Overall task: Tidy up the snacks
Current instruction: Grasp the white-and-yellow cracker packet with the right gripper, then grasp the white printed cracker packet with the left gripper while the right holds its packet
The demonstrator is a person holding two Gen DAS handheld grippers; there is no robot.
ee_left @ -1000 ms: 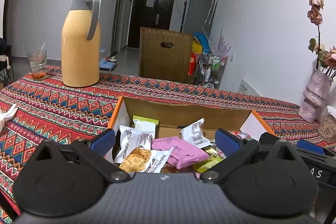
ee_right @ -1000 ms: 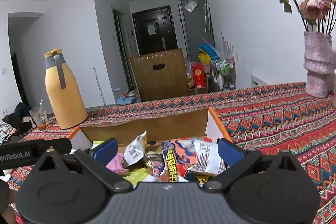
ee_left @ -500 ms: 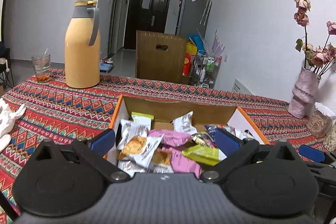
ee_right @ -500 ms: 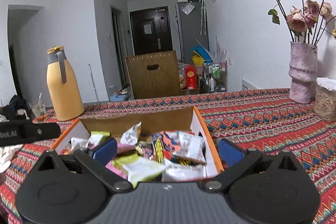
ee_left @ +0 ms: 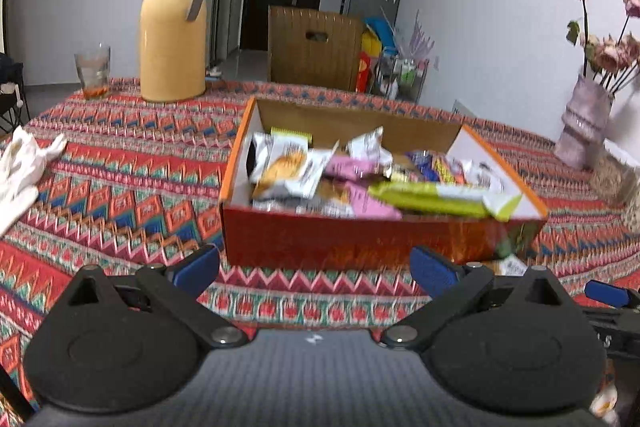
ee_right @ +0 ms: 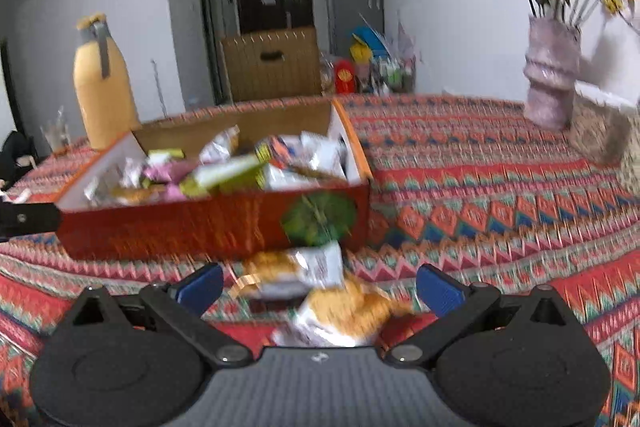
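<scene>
Setting: table under a red patterned cloth [ee_left: 120, 163], white walls, dark door at the far end of the room.

Box [ee_left: 360, 239]: orange cardboard, open top, standing on the cloth near its front edge. Heaped with wrapped snacks: white packet with a pastry picture [ee_left: 286, 169], pink packet [ee_left: 360, 199], long green packet [ee_left: 432, 197] lying across the top toward the right wall, assorted small white and dark wrappers behind. Fill level at or above the rim in places.

Loose snacks: two packets [ee_right: 316, 291] on the cloth just in front of the box, at its right front corner, blurred in the right wrist view; printing not legible.

Left gripper [ee_left: 316, 267]: fingers spread, nothing between them, low over the cloth in front of the box.

Right gripper [ee_right: 318, 285]: fingers spread wide, the loose packets lying between and below them, not pinched.

Other containers: yellow flask [ee_left: 172, 27], lid on; glass [ee_left: 93, 69] beside it with a little reddish residue; pink vase [ee_right: 552, 75] holding dried flowers; contents of the rest not discernible.

Risks: slippery wrappers sliding out of a shallow pinch; two overlapping packets lifted together, one dropping; green packet or other top-layer items spilling over the rim if more is pushed onto the heap; box shoved along the cloth by a finger catching its front wall.
</scene>
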